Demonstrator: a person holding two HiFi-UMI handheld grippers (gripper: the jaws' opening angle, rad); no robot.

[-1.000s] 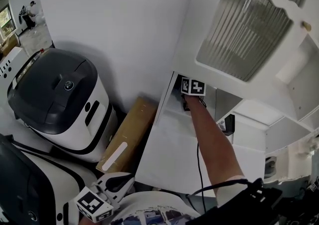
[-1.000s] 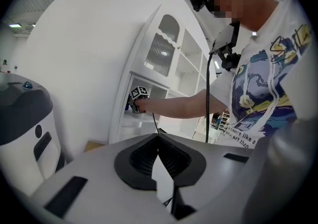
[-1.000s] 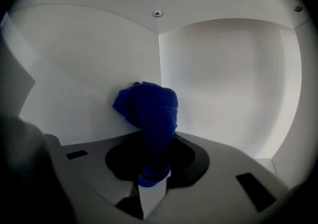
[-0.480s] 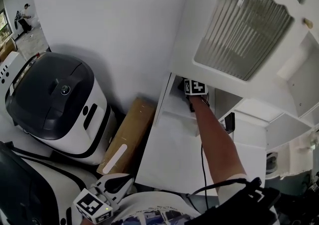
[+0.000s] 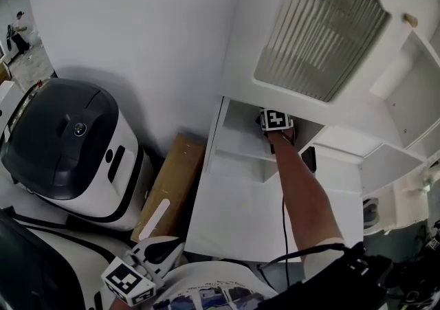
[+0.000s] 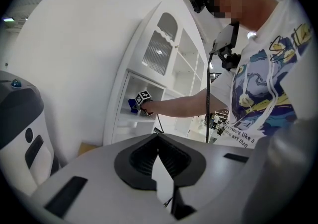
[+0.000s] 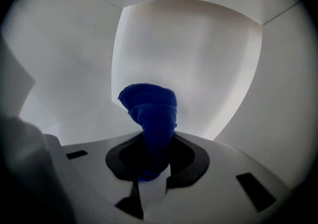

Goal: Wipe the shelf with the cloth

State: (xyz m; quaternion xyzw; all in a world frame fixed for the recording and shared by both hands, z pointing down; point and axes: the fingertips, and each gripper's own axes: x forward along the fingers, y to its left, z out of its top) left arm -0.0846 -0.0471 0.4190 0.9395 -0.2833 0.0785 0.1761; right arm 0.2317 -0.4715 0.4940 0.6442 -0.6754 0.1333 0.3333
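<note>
My right gripper (image 7: 149, 151) is shut on a bunched blue cloth (image 7: 150, 111), which sticks out ahead of the jaws inside a white cabinet compartment. The cloth hangs just above the shelf board (image 7: 82, 118), near the back wall. From the head view, the right gripper (image 5: 273, 123) reaches into that compartment over the shelf (image 5: 237, 147), and its jaws are hidden there. The left gripper view shows the cloth (image 6: 132, 104) ahead of the right gripper's marker cube (image 6: 144, 97). My left gripper (image 5: 168, 250) stays low by my body, shut and holding nothing (image 6: 159, 141).
A ribbed-glass cabinet door (image 5: 323, 27) hangs above the compartment, with more open shelves (image 5: 385, 164) to the right. A flat cardboard box (image 5: 172, 185) leans against the wall left of the cabinet. A large white-and-black machine (image 5: 69, 144) stands further left.
My right gripper has slid to the right along the shelf with the cloth, deeper into the compartment. The left gripper has stayed where it was.
</note>
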